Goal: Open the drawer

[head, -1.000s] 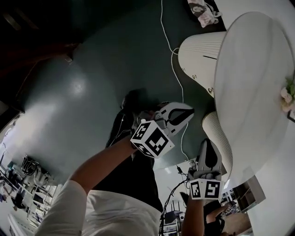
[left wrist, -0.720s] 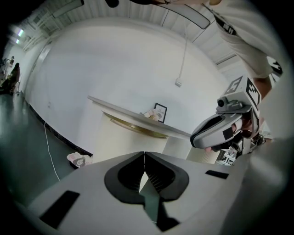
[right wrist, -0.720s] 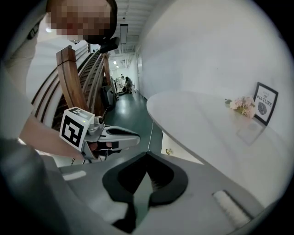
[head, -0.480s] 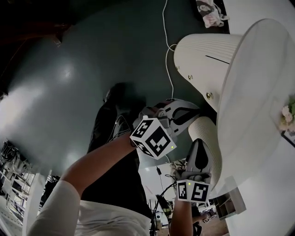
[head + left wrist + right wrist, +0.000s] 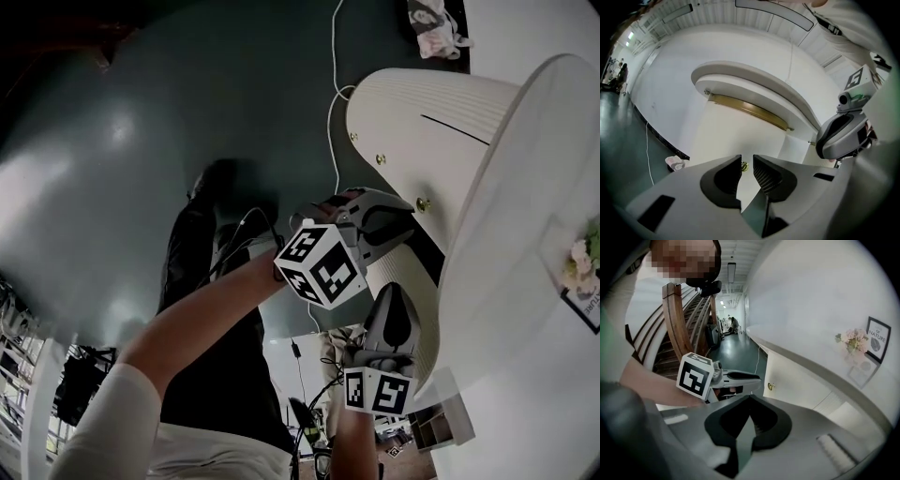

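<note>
Left gripper view, brass knob (image 5: 745,166) half hidden

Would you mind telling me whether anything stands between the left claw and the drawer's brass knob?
Nothing visible does. The left claw, its jaws having just been opening, looks straight at the brass knob on the white drawer front; the knob shows through the gap, ungripped. The right claw hangs off to one side.

Dim; fisheye warp; vignetted corners; sheen on floor (image 5: 112,178).
</note>
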`<move>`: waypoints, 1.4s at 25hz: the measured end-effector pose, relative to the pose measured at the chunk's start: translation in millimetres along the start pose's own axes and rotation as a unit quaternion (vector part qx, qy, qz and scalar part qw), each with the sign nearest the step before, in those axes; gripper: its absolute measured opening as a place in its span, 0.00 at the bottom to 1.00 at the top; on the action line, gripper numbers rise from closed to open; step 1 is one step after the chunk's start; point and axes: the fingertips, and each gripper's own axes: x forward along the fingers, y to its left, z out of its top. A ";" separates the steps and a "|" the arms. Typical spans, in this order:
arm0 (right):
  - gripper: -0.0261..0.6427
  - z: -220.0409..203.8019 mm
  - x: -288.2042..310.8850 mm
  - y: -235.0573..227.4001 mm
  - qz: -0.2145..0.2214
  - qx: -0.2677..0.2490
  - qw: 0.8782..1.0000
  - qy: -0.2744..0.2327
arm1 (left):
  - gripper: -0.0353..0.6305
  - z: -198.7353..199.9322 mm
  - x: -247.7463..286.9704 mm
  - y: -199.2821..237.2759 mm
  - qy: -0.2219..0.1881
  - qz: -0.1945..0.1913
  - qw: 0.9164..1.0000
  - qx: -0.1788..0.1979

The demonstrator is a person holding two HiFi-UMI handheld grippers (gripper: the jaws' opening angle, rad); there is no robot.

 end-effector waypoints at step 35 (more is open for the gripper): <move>0.06 -29.8 3.6 15.8 -0.012 0.022 1.000 0.004 | 0.21 -39.8 28.0 4.5 0.020 -0.003 1.000 -0.006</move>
